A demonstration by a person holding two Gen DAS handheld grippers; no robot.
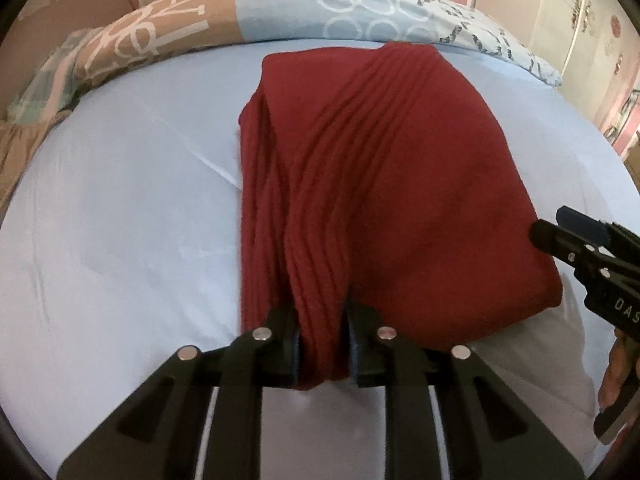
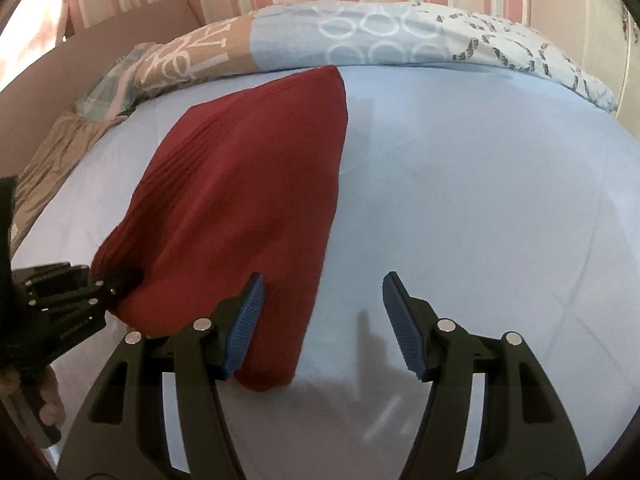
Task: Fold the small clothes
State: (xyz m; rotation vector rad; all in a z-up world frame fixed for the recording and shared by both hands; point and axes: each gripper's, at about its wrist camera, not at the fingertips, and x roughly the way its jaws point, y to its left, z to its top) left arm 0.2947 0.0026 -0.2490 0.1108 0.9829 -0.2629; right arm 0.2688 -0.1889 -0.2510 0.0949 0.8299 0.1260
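1. Where the left wrist view looks down its own fingers, the left tongs (image 1: 323, 350) are clamped on a bunched near edge of the red garment (image 1: 384, 184), which lies partly folded on the blue bed sheet (image 1: 120, 208). A patterned duvet (image 1: 280, 12) is heaped along the far side of the bed. At the right edge the right tongs (image 1: 560, 224) hang just beside the garment's right border, with part of a hand (image 1: 614, 372) below them.

2. Seen from the right wrist view, the right tongs (image 2: 323, 320) stand apart and hold nothing. Their left pad (image 2: 244, 324) is over the garment's (image 2: 248, 184) near right corner, the other pad over bare sheet (image 2: 480, 184); whether the left pad touches the cloth I cannot tell. At the left edge the left tongs (image 2: 120, 284) pinch the garment's near left corner.

3. Judging from this, the step in hand is taking hold of the near edge for another fold, with only one corner secured so far.

4. Next, the right tongs likely need to close on the near right corner. Both corners could then be carried together toward the far edge, level and without twisting the cloth.
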